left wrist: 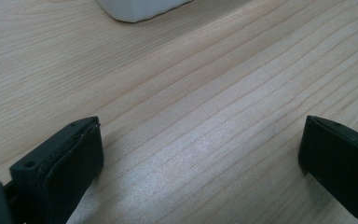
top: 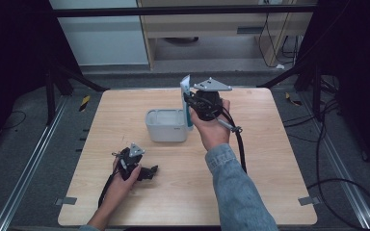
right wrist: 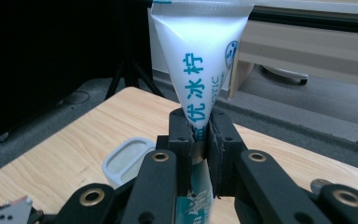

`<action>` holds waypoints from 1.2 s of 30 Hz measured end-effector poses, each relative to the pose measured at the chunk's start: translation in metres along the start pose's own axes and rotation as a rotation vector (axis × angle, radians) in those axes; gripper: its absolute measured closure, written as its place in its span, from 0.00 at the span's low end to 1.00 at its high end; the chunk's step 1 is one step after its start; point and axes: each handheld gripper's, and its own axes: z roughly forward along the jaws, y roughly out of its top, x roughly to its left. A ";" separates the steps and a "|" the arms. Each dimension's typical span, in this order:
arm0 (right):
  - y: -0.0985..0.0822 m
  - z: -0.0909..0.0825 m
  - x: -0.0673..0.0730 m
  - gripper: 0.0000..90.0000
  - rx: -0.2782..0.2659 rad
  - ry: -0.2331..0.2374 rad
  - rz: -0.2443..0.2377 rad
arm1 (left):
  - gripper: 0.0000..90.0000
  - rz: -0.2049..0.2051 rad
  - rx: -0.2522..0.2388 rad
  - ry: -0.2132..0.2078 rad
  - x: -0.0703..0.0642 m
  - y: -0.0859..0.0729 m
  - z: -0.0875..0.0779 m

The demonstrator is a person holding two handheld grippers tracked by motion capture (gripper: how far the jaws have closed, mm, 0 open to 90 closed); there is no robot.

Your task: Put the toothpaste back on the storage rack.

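1. The right gripper (right wrist: pixel 199 140) has its jaws clamped narrow on a white tube (right wrist: pixel 200 60) with blue print, gripping it at mid-length; the tube stands upright, its flat crimped end on top.
2. In the high view the right gripper (top: pixel 192 103) holds the tube (top: pixel 186 98) just beside the right end of the white container (top: pixel 166 126), the tube's lower end about level with the container's rim; whether they touch I cannot tell.
3. The right hand (top: pixel 211 126) reaches forward from a blue denim sleeve (top: pixel 238 190), wrist raised, the grey plate on top of the gripper.
4. The left gripper (left wrist: pixel 200 154) has its jaws spread wide with nothing between them, low over the bare wood.
5. In the high view the left gripper (top: pixel 147 172) lies near the container's front side, toward the person, jaws pointing right, held in the left hand (top: pixel 125 174).
6. The container sits open-topped near the middle of the light wooden table (top: pixel 125 110).
7. Around the table lie grey carpet (top: pixel 19 144), metal floor rails and black cables; behind the container stands pale wooden furniture (top: pixel 212 24).
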 end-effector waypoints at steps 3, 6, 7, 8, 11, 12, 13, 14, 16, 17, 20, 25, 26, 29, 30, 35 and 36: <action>0.004 0.003 0.001 0.90 -0.007 -0.001 -0.001 | 0.00 -0.005 0.000 0.009 -0.001 0.002 0.002; 0.011 0.003 0.004 0.90 -0.023 -0.012 -0.004 | 0.00 -0.014 0.002 0.015 -0.001 0.004 0.004; 0.011 0.003 0.004 0.90 -0.023 -0.012 -0.004 | 0.00 -0.014 0.002 0.015 -0.001 0.004 0.004; 0.012 0.003 0.004 0.90 -0.027 -0.014 0.000 | 0.00 -0.014 0.001 0.015 -0.001 0.004 0.004; 0.021 0.007 0.008 0.90 -0.039 -0.026 -0.005 | 0.00 -0.014 0.002 0.016 -0.001 0.004 0.003; 0.022 0.008 0.008 0.90 -0.041 -0.030 -0.008 | 0.00 -0.014 0.002 0.016 -0.001 0.004 0.003; 0.024 0.010 0.009 0.90 -0.042 -0.034 -0.007 | 0.00 -0.014 0.002 0.016 -0.001 0.004 0.003; 0.024 0.012 0.009 0.90 -0.040 -0.038 -0.015 | 0.00 -0.014 0.002 0.016 -0.001 0.004 0.003; 0.025 0.017 0.010 0.90 -0.035 -0.045 -0.024 | 0.00 -0.015 0.002 0.016 -0.001 0.004 0.003; 0.025 0.017 0.010 0.90 -0.035 -0.045 -0.024 | 0.00 -0.015 0.002 0.016 -0.001 0.004 0.003; 0.027 0.029 0.008 0.90 -0.037 -0.041 -0.005 | 0.00 -0.014 0.002 0.017 -0.001 0.004 0.003; 0.032 0.039 0.010 0.90 -0.045 -0.048 -0.005 | 0.00 -0.015 0.006 0.022 -0.002 0.002 0.002; 0.034 0.042 0.012 0.90 -0.045 -0.054 -0.008 | 0.00 -0.022 0.002 0.022 -0.002 0.002 0.002; 0.035 0.046 0.015 0.90 -0.044 -0.061 -0.009 | 0.00 -0.022 0.002 0.023 -0.002 0.002 0.002; 0.035 0.049 0.018 0.90 -0.043 -0.068 -0.015 | 0.00 -0.020 0.002 0.023 -0.002 0.002 0.002; 0.033 0.054 0.023 0.90 -0.044 -0.078 -0.022 | 0.00 -0.021 0.002 0.024 -0.003 0.001 0.001; 0.032 0.053 0.025 0.90 -0.052 -0.074 -0.013 | 0.00 -0.022 0.002 0.025 -0.003 0.001 0.001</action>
